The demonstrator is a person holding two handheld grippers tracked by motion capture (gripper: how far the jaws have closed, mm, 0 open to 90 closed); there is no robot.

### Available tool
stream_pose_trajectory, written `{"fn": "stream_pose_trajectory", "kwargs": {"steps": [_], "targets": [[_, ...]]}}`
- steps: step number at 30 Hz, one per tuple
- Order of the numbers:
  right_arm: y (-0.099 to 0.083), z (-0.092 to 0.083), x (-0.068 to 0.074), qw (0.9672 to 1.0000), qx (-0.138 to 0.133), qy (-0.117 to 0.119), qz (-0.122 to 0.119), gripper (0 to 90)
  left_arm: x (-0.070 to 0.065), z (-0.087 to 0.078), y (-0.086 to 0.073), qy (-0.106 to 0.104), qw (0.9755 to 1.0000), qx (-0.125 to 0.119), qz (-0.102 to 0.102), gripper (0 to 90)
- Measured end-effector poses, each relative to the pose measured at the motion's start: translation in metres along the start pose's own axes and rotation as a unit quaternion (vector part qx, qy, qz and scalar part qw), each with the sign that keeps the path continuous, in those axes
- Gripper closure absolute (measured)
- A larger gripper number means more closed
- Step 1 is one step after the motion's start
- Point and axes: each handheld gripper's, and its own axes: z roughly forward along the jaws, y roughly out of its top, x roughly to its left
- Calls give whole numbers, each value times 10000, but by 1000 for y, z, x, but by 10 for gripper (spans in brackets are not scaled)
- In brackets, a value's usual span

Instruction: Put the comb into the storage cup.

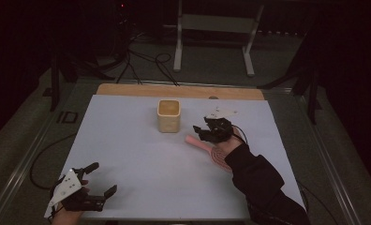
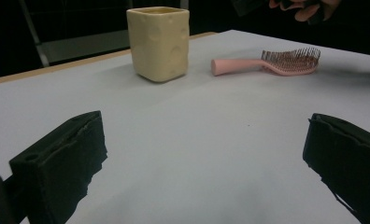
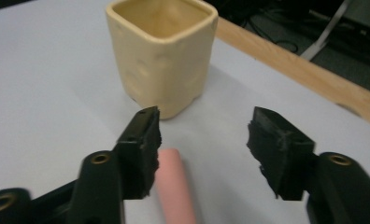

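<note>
Hairbrush (image 1: 207, 149) flat on table (image 1: 137, 154), cup (image 1: 168, 116) near handle.

High view: fixed above the near edge, facing forward and down over the whole table (image 1: 127, 154). Left gripper view sits low, far from the cup (image 2: 159, 42) and brush (image 2: 267, 63) ahead; right gripper view looks closely down on both.

no text, label, brand, number or sign can be read in these pictures. the cup (image 2: 159, 42) and the brush (image 2: 267, 63) carry no print, and the sheet (image 1: 141, 154) on the table is plain.
</note>
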Motion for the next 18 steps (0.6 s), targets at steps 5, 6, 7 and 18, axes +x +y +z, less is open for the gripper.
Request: {"fn": "stream_pose_trajectory", "kwargs": {"steps": [5,6,7,18], "targets": [[-3,11,-4,9995,265,-159,96,608,0,0,0,-5,10000,3,2,0],[-3,11,-4,9995,265,-159,96,608,0,0,0,-5,10000,3,2,0],[-3,13,-4,9992,334,-193,85,635,0,0,0,-18,10000,-9,-3,0],[-8,34,-6,9961,877,-76,43,872,0,0,0,-34,10000,-6,-5,0]]}}
